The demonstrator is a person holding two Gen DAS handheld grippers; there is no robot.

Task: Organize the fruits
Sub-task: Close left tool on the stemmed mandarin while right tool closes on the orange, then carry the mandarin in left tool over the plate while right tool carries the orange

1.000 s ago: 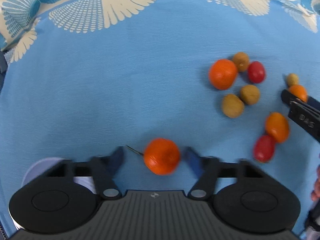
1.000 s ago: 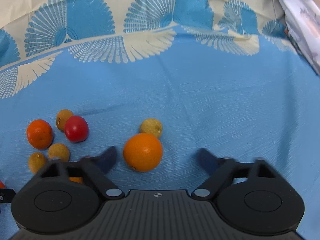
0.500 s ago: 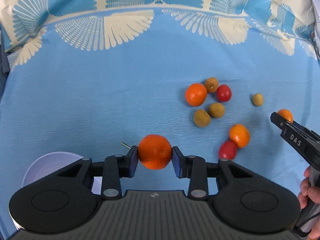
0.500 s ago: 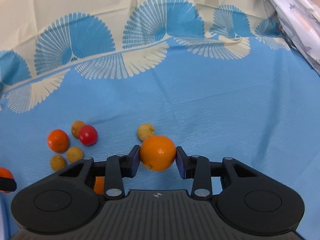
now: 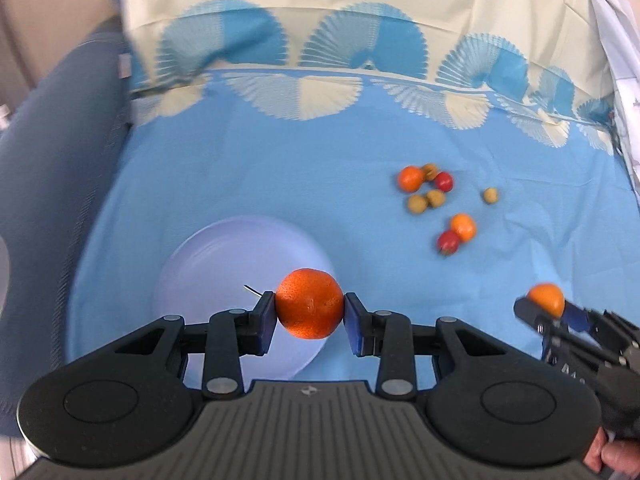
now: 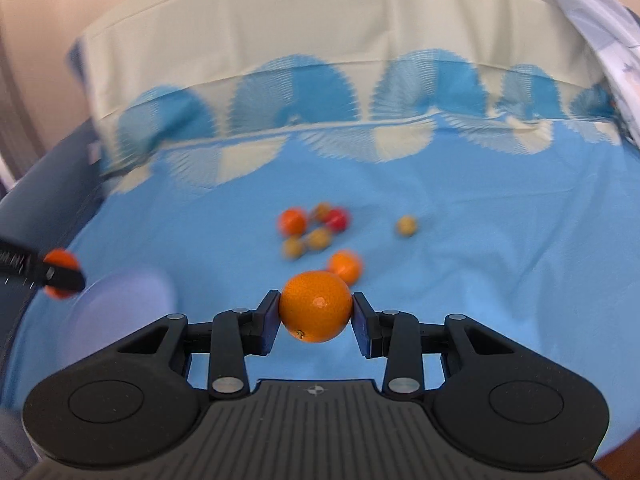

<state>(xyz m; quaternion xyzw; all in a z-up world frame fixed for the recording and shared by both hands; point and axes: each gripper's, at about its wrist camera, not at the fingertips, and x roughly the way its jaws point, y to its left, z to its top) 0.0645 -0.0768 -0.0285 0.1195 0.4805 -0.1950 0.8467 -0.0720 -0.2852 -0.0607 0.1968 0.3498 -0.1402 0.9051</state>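
Oranges both lifted and pinched: a deep-orange one clamped between the left gripper pads above the near edge of the lavender plate, a paler one clamped in the right gripper over the blue cloth. Carrying step, judged. Next, likely: lower each onto the plate, then release; remaining fruit cluster left for later trips.
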